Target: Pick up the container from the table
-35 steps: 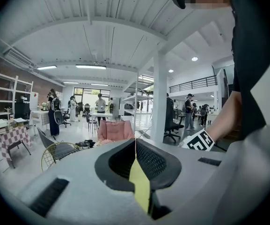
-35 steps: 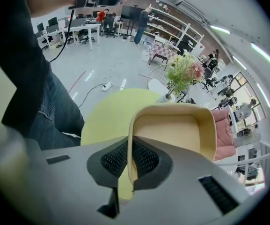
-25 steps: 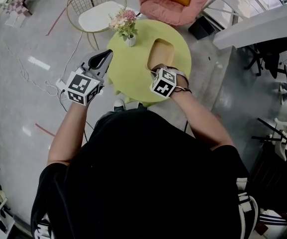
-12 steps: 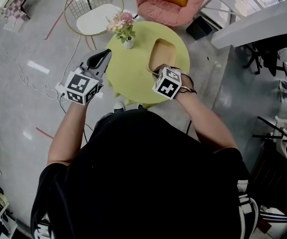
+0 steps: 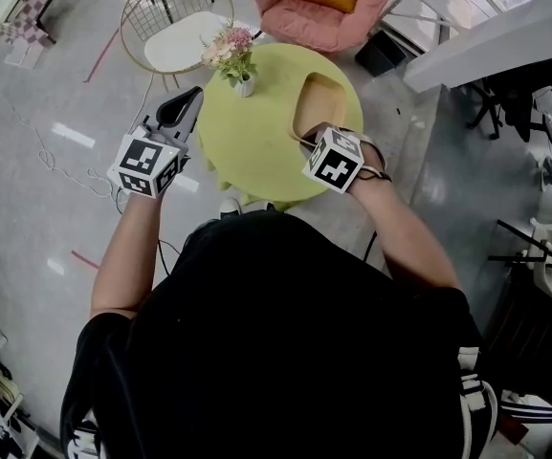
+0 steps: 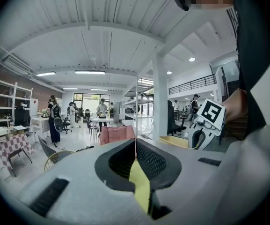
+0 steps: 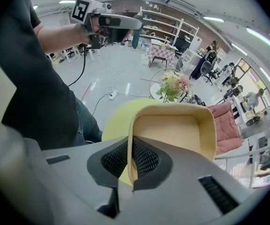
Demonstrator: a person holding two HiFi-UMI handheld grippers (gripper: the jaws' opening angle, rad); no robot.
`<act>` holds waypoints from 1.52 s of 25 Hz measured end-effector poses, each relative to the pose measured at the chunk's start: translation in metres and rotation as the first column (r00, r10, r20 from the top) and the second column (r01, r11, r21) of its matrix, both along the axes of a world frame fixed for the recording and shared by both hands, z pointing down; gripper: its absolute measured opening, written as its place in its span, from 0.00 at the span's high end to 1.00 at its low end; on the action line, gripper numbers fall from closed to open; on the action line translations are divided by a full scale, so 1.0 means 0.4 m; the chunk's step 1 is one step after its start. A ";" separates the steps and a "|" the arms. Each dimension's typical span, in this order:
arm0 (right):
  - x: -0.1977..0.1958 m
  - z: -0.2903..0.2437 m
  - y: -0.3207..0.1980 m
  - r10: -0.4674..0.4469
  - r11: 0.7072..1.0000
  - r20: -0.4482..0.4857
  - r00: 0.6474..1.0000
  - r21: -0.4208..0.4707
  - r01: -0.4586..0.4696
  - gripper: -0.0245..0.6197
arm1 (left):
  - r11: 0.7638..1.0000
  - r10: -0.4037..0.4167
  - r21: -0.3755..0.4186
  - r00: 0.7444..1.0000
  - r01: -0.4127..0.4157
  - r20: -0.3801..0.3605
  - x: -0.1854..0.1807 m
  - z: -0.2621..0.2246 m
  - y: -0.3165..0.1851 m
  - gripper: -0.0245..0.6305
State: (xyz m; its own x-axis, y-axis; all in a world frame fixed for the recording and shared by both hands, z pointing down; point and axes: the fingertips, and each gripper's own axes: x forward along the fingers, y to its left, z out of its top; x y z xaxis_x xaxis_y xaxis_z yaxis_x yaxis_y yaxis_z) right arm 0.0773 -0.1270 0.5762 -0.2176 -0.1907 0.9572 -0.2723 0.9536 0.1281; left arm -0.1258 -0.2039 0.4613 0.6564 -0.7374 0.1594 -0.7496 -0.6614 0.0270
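1. My right tongs point steeply down and are clamped on the near wall of the tan container, one pad inside and one outside.
2. My left tongs are closed on nothing. They sit off the left edge of the table, roughly level and well apart from the work.
3. The container hangs from my grip over the right half of the round yellow-green table. Its near end looks raised, but I cannot tell whether the far end is clear of the top.
4. I judge this to be the lifting step: the grasp is made and the carry-up is not finished.
5. Next I need a straight, steady rise. With only one thin wall pinched, the container may tip or swing, so I should keep it level and away from the flower vase.
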 end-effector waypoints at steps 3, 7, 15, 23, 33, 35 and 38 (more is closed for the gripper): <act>-0.002 -0.021 0.007 0.000 1.000 0.005 1.000 -0.004 0.000 0.95 | 1.000 -0.001 0.000 1.000 0.001 0.000 -0.001 -0.004 -0.008 0.93; 0.001 -0.047 0.008 -0.004 1.000 0.002 1.000 0.007 0.004 0.95 | 1.000 0.009 0.003 1.000 -0.009 -0.001 0.007 -0.005 -0.017 0.93; 0.014 -0.077 0.015 0.011 1.000 -0.002 1.000 0.015 -0.011 0.95 | 0.999 0.033 0.000 0.999 -0.033 0.004 0.019 0.000 -0.015 0.93; 0.018 -0.082 0.009 0.022 0.999 -0.015 1.000 0.041 -0.021 0.95 | 0.999 0.037 -0.006 0.999 -0.037 0.016 0.010 0.009 -0.015 0.93; 0.021 -0.083 0.012 0.034 0.998 -0.022 0.999 0.052 -0.033 0.95 | 0.999 0.053 -0.008 0.998 -0.053 0.018 0.008 0.012 -0.013 0.93; 0.025 -0.078 0.013 0.038 0.998 -0.030 0.999 0.052 -0.037 0.95 | 0.999 0.049 -0.014 0.999 -0.049 0.020 0.003 0.019 -0.015 0.93; 0.025 -0.077 0.020 0.045 0.998 -0.032 0.998 0.053 -0.043 0.95 | 0.998 0.058 -0.015 0.998 -0.058 0.023 0.004 0.023 -0.013 0.93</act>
State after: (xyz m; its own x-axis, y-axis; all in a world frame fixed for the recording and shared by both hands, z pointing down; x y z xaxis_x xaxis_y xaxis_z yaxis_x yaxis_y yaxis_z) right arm 0.0874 -0.1191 0.5454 -0.1760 -0.2493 0.9523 -0.3086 0.9326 0.1871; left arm -0.1241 -0.2092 0.4704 0.6942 -0.6955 0.1854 -0.7102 -0.7037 0.0194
